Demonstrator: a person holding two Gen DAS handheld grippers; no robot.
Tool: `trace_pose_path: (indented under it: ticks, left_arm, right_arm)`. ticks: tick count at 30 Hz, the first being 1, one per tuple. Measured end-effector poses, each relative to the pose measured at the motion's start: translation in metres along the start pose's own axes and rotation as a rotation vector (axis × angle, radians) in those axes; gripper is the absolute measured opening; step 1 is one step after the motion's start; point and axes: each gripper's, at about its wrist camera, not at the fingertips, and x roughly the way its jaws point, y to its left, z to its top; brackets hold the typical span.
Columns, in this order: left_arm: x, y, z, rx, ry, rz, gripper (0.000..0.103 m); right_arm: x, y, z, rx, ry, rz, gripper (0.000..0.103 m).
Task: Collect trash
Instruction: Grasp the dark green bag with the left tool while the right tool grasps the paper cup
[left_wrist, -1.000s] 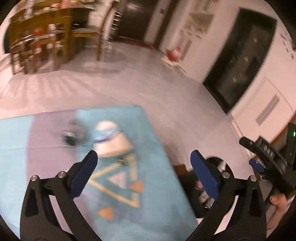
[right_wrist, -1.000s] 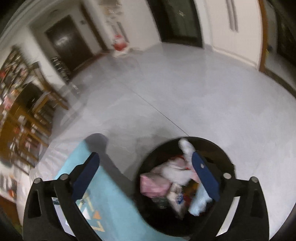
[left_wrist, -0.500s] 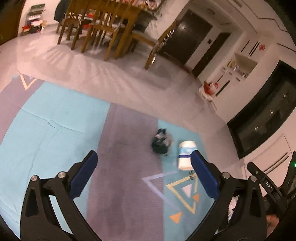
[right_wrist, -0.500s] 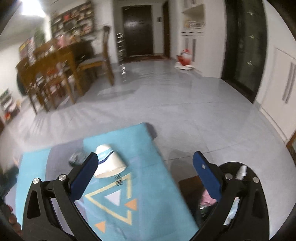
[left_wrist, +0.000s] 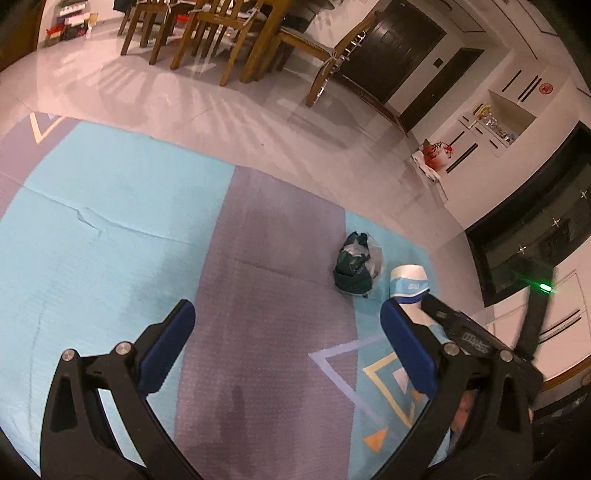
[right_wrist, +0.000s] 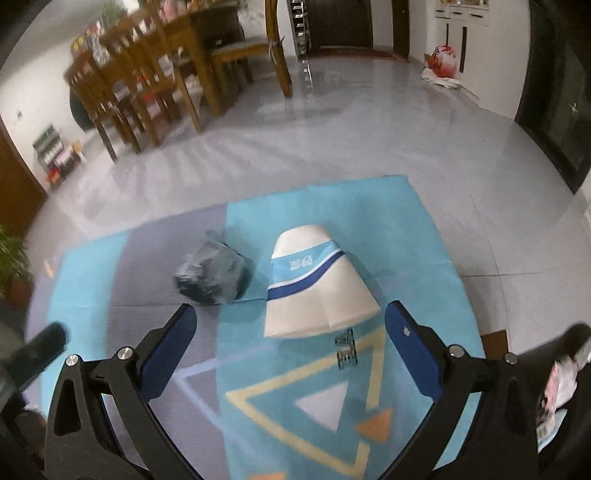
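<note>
Both held apart and empty: left gripper (left_wrist: 283, 334) with its blue-padded black fingers spread wide over the grey-violet band of the turquoise foam floor mat (left_wrist: 110, 229); right gripper (right_wrist: 290, 334) likewise splayed, nothing between the pads, hovering over the mat's corner with the printed yellow-and-white triangle pattern (right_wrist: 314, 398).

Just ahead of the right gripper, between its fingertips in the right wrist view: white paper cup with blue bands (right_wrist: 314, 288), flattened and lying on its side on the turquoise part of the mat, wide mouth toward the camera; just beside it on its left, touching or nearly so, a crumpled dark green and clear plastic wrapper bundle (right_wrist: 212, 275), sitting at the seam between the turquoise and the grey-violet band.

From the left wrist view, same two pieces of trash at right of centre: dark bundle (left_wrist: 356, 264) and cup (left_wrist: 408, 280) side by side, cup partly hidden behind the right finger and the black body of the other gripper.

At the right edge of the right wrist view, black round bin (right_wrist: 569, 376) beside the mat, with pale crumpled litter inside it.

Farther out: glossy grey tiled floor (right_wrist: 351, 140); wooden dining table with chairs (right_wrist: 159, 74); dark doors; red-and-white bag (right_wrist: 443, 61) by a white cabinet.
</note>
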Motion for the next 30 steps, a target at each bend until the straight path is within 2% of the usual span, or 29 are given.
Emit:
trace_pose_path:
  ticks: [5, 8, 9, 13, 17, 22, 24, 26, 27, 28, 29, 30]
  left_arm:
    - [0.017, -0.016, 0.004, 0.039, 0.044, 0.042, 0.1]
    - [0.031, -0.031, 0.01, 0.063, 0.06, 0.04, 0.1]
    - [0.039, -0.037, 0.013, 0.069, 0.067, 0.041, 0.1]
    - [0.072, -0.058, 0.022, 0.078, 0.106, 0.026, 0.1]
    - [0.104, -0.078, 0.028, 0.125, 0.129, 0.051, 0.099]
    - [0.137, -0.084, 0.027, 0.119, 0.16, 0.125, 0.098]
    - [0.143, -0.086, 0.026, 0.129, 0.16, 0.123, 0.097]
    - [0.144, -0.09, 0.024, 0.154, 0.136, 0.124, 0.09]
    - [0.144, -0.09, 0.023, 0.163, 0.127, 0.106, 0.078]
    - [0.144, -0.091, 0.021, 0.159, 0.123, 0.062, 0.071]
    - [0.143, -0.091, 0.02, 0.148, 0.126, 0.028, 0.059]
    - [0.143, -0.093, 0.018, 0.145, 0.127, 0.015, 0.053]
  right_arm:
    - [0.038, 0.003, 0.004, -0.063, 0.08, -0.066, 0.1]
    - [0.049, 0.004, 0.0, -0.076, 0.112, -0.078, 0.096]
    - [0.051, 0.004, -0.002, -0.085, 0.119, -0.077, 0.09]
    - [0.047, 0.0, -0.005, -0.102, 0.12, -0.061, 0.086]
    - [0.043, -0.013, 0.0, -0.047, 0.138, -0.028, 0.083]
    - [0.031, -0.036, 0.006, 0.073, 0.146, 0.036, 0.083]
    - [0.028, -0.041, 0.009, 0.101, 0.148, 0.047, 0.083]
    - [0.027, -0.044, 0.011, 0.116, 0.151, 0.056, 0.083]
    - [0.027, -0.044, 0.012, 0.119, 0.152, 0.058, 0.083]
    - [0.026, -0.045, 0.012, 0.127, 0.152, 0.063, 0.083]
    - [0.025, -0.046, 0.013, 0.133, 0.15, 0.066, 0.083]
    - [0.024, -0.046, 0.014, 0.143, 0.148, 0.064, 0.083]
